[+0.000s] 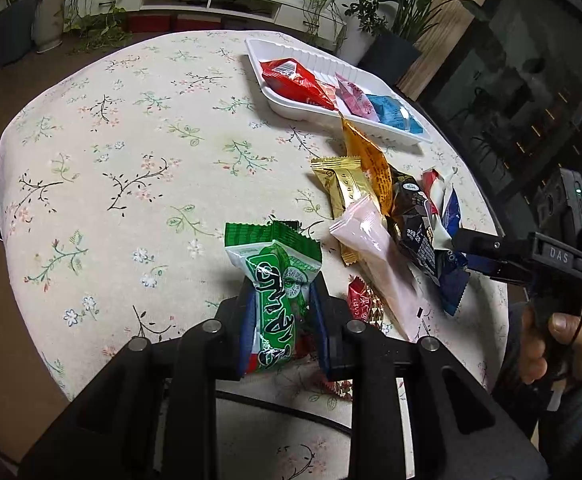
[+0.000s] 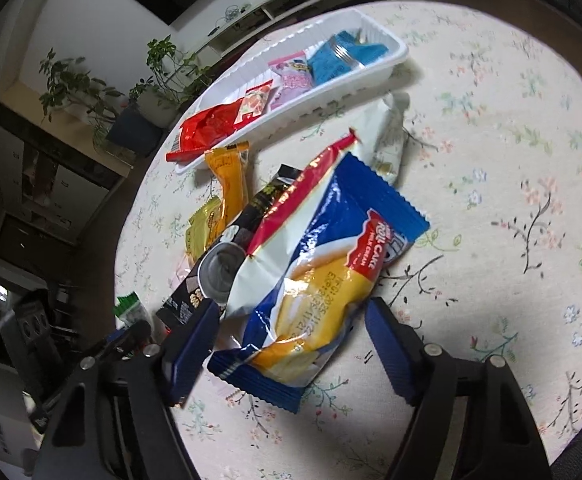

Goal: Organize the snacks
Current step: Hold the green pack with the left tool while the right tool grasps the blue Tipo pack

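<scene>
My left gripper (image 1: 281, 304) is shut on a green snack packet (image 1: 277, 280) and holds it above the floral tablecloth. A white tray (image 1: 291, 110) at the far right holds a red packet (image 1: 297, 84), a pink packet (image 1: 357, 100) and a blue packet (image 1: 397, 114). A pile of loose snacks (image 1: 391, 208) lies between the tray and me. My right gripper (image 2: 291, 336) is open, its fingers on either side of a blue and yellow roll cake packet (image 2: 315, 292) that lies on the pile's near side. The tray also shows in the right wrist view (image 2: 395, 46).
The round table (image 1: 131, 140) has a floral cloth, with bare cloth on its left half. Potted plants (image 1: 323, 0) and a low white shelf (image 1: 211, 0) stand beyond the table. A dark cabinet (image 1: 531, 100) stands at the right.
</scene>
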### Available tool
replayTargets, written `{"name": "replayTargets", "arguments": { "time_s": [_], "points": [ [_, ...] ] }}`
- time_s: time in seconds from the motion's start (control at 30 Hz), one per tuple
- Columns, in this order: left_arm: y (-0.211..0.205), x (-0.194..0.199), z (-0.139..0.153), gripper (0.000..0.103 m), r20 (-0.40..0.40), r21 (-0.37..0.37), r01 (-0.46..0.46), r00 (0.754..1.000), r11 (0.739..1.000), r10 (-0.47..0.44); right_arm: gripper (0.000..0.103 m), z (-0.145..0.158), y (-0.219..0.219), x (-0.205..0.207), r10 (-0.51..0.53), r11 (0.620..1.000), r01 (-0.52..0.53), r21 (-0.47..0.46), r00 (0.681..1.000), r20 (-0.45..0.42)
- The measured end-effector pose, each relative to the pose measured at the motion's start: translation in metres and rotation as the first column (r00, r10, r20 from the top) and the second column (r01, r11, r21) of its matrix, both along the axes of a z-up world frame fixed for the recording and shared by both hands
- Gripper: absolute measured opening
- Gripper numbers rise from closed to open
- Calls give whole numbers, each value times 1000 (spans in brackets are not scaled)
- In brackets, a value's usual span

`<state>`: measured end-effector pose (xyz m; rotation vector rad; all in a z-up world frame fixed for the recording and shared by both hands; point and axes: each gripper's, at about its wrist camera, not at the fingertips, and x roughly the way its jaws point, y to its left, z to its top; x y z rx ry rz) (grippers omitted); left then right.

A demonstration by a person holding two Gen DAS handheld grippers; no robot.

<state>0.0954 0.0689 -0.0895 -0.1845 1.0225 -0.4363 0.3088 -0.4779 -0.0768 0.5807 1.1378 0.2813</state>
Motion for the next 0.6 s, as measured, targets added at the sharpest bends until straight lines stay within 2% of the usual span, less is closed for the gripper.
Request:
{"name": "replayTargets", "arguments": {
  "time_s": [0.1,0.2,0.53,0.57,0.6],
  "points": [
    [0,0,-1,22,-3,-5,1,1000,1000,-1,66,-5,-9,1,-23,998,24,60,1000,-21],
    [0,-1,-2,22,-4,-9,2,1000,1000,-2,56,-7,-13,2,-28,997,30,67,999,-26],
    [1,-1,-4,22,-16,-14,6,1000,1000,-6,51,-15,-27,8,-39,984,49,169,997,-64],
    [1,-1,-4,22,-16,-14,6,1000,1000,-6,50,-15,-26,8,-37,985,47,164,997,-63],
    [1,-1,-4,22,-16,-14,6,1000,1000,-6,44,-15,-26,8,-36,987,45,154,997,-61]
  ]
}}
